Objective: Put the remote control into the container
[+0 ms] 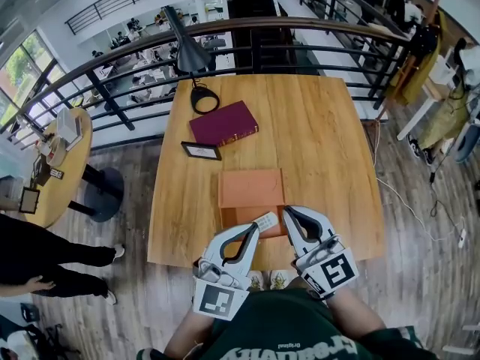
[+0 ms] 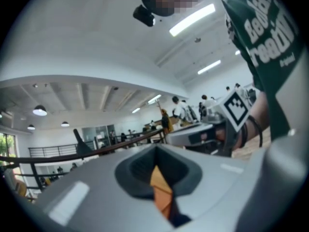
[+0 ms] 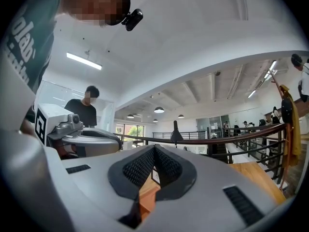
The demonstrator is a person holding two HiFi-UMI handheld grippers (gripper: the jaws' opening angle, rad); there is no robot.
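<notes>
The remote's near end is hidden behind the tip of the left tongs. Left tongs and right tongs cover the container's near edge. The frame's picture is too small to make out. A bystander is cut off at the left edge.

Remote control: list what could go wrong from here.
1. The left tongs are shut and empty beside the remote control; pushed forward like that, they might shove it rather than grip it.
2. The remote lies at the near end of the orange container, towards the near edge of the table, so a shove could send it off.
3. The right tongs, also shut, sit close by; the two could collide.
</notes>
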